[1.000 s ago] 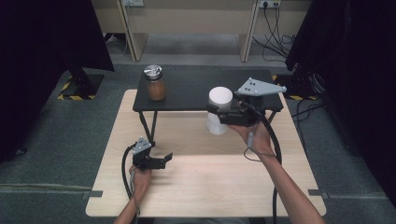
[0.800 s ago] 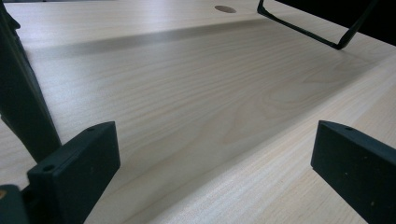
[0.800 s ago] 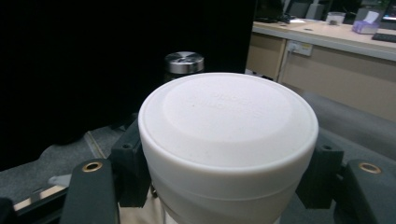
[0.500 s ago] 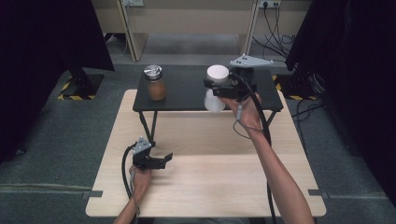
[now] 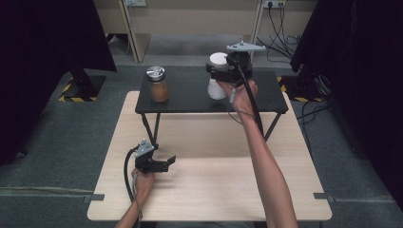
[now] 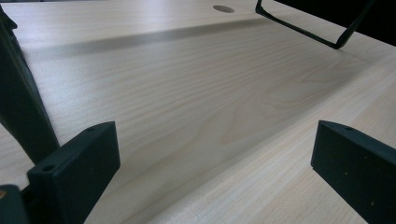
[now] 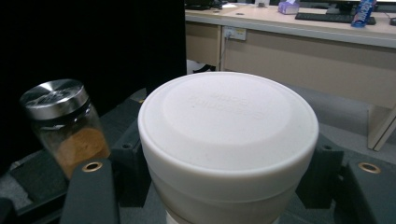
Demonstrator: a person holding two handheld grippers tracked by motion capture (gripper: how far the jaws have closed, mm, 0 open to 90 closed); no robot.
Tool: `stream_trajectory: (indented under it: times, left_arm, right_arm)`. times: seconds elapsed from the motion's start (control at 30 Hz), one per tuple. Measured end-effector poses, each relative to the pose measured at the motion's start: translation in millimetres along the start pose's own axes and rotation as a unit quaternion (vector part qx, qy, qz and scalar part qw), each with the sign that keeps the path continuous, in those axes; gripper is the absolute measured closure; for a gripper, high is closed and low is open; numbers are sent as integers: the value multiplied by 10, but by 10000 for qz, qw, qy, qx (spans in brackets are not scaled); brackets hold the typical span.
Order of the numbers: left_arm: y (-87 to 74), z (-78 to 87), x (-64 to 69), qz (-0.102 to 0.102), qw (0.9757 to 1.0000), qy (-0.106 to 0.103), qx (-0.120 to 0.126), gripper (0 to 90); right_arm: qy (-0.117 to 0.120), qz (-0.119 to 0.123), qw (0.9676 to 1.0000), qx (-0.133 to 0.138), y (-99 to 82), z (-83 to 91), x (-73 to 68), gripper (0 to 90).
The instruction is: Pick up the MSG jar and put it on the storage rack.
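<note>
The right gripper [image 5: 219, 75] has its jaws clamped on the white bottle [image 5: 217, 88], gripping just under the broad white cap [image 7: 227, 119]; the bottle hangs over the black shelf [image 5: 190, 97], at the shelf's right half, and whether its base touches the top I cannot tell; so the carry looks nearly finished, and what's left, I'd judge, is to set it down and let go. Near the shelf's left end stands the spice jar [image 5: 158, 84], upright, steel lid on, brown powder inside, well apart from the bottle. The bottle itself is plain white, upright; its cap is wider than the neck, with faint raised lettering I can't read. Down on the wooden table [image 5: 214, 190], the left gripper [image 5: 164, 164] rests with jaws wide, nothing between them.
</note>
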State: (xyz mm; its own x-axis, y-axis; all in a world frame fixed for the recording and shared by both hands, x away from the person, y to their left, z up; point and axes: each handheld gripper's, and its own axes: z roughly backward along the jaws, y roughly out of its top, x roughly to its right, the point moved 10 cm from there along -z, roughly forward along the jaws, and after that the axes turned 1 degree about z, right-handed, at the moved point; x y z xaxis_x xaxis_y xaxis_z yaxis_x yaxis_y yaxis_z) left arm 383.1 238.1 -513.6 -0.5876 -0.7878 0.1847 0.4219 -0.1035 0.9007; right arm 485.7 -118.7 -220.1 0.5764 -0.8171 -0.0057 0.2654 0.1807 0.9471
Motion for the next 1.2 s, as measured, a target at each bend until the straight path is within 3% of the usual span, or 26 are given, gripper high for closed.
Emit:
stream_trajectory:
  times: [0.43, 1.07, 1.2]
  left_arm:
    - [-1, -2, 0, -8, 10000, -11, 4, 5]
    - [1, -1, 1, -22, 10000, -20, -7, 6]
    - [2, -1, 1, -24, 10000, -23, -9, 5]
  right_arm:
    - [-309, -170, 9993, -102, 4, -191, 33, 342]
    - [-417, -251, 9988, -84, -96, -304, 82, 342]
    - [-448, -138, 9989, -19, -159, -332, 70, 343]
